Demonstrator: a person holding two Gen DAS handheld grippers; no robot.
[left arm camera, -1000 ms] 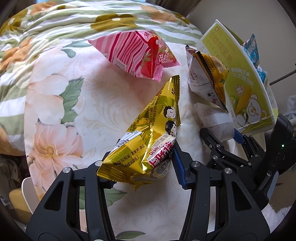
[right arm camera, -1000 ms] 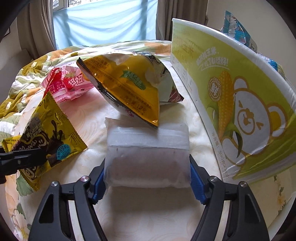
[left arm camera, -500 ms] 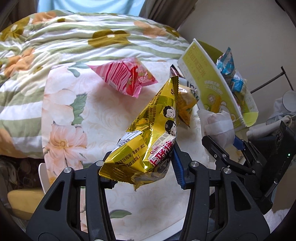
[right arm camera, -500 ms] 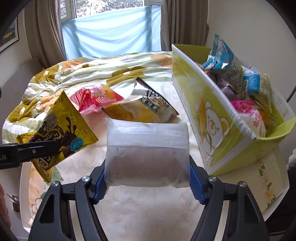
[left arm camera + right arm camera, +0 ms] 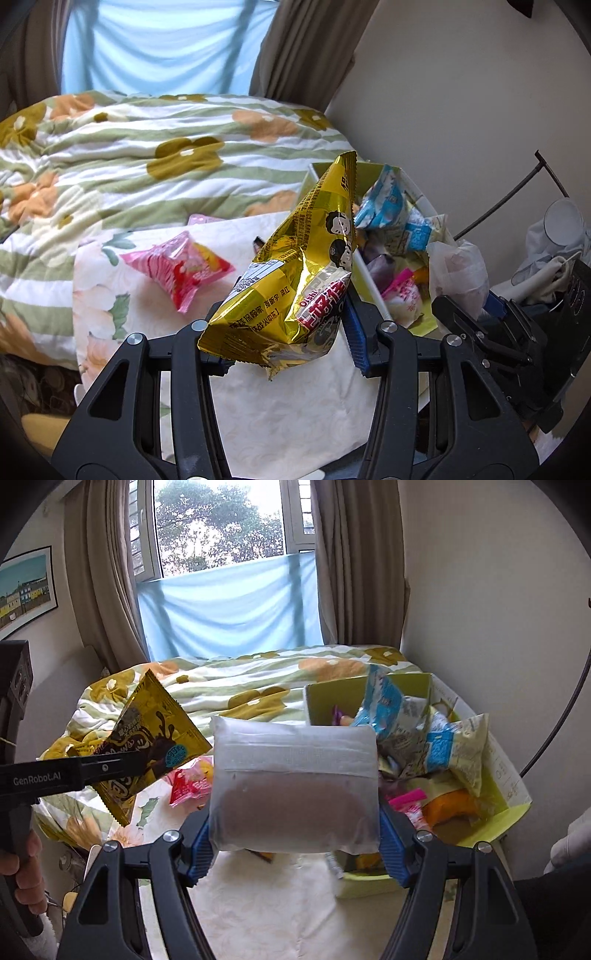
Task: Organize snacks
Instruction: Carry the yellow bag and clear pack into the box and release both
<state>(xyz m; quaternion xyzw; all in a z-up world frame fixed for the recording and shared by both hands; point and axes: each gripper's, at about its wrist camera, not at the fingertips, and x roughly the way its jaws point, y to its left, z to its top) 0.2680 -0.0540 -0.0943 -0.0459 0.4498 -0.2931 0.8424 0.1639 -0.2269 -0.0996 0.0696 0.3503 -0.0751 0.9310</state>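
Both packets have risen off the tablecloth since the earlier frames, box now lower right.

Left gripper [image 5: 284, 332] clamps the light, crinkly gold bag [image 5: 295, 280] by its bottom; right gripper [image 5: 295, 834] squeezes the soft frosted pouch [image 5: 294, 786]. Beyond, pink packet [image 5: 179, 271] lies on the cloth; the green box [image 5: 511, 805] looks crowded.

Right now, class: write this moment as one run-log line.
left gripper: shut on gold packet | right gripper: shut on white packet | both aloft | yellow-green box: part filled | pink packet: on table
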